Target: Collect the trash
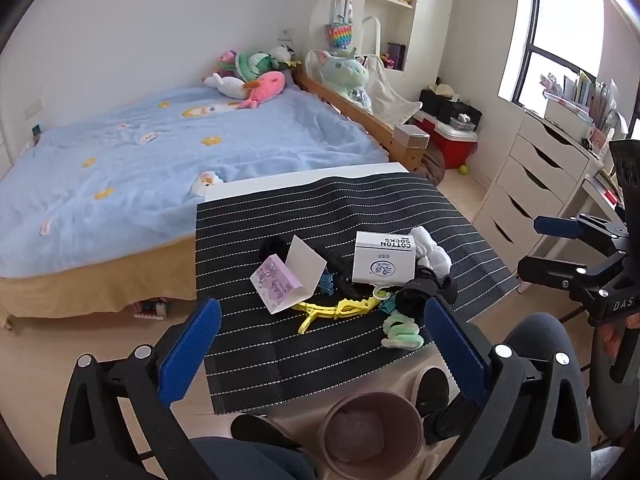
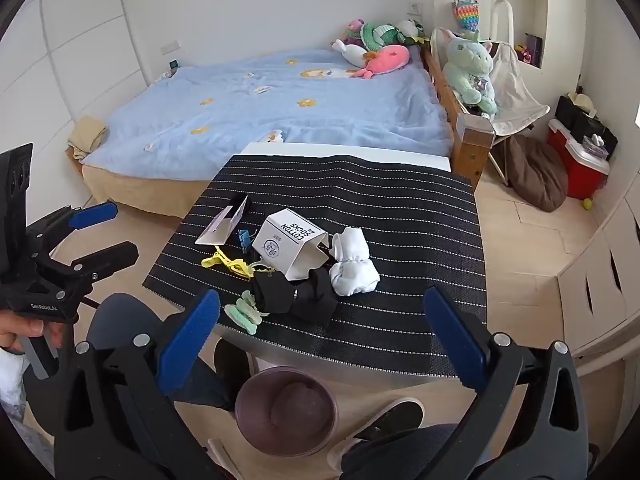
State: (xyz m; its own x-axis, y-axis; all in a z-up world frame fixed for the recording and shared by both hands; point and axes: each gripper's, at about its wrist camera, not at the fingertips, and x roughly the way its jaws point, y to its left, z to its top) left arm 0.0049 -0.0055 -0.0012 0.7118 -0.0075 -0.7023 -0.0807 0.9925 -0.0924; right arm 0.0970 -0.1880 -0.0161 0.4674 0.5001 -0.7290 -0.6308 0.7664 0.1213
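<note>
Trash sits in a loose cluster on the black white-striped mat covering the table, well short of the round mauve bin on the floor at the table's near edge, whose rim is partly cut off by the gripper frame and whose crumpled contents are hard to make out. Going left to right in the left wrist view: a folded paper card with a purple printed face stands tent-like, hiding most of a dark object behind it; yellow plastic clips lie flat beside a small blue clip; a white cardboard box printed COTTON SOCKS lies on its side; black socks bunch softly under its corner, pale green fuzzy clips near the mat's edge; rolled white socks sit rightmost. The left gripper hangs above the near edge with its blue-padded fingers spread, empty. The right gripper is likewise spread wide, holding nothing.
</note>
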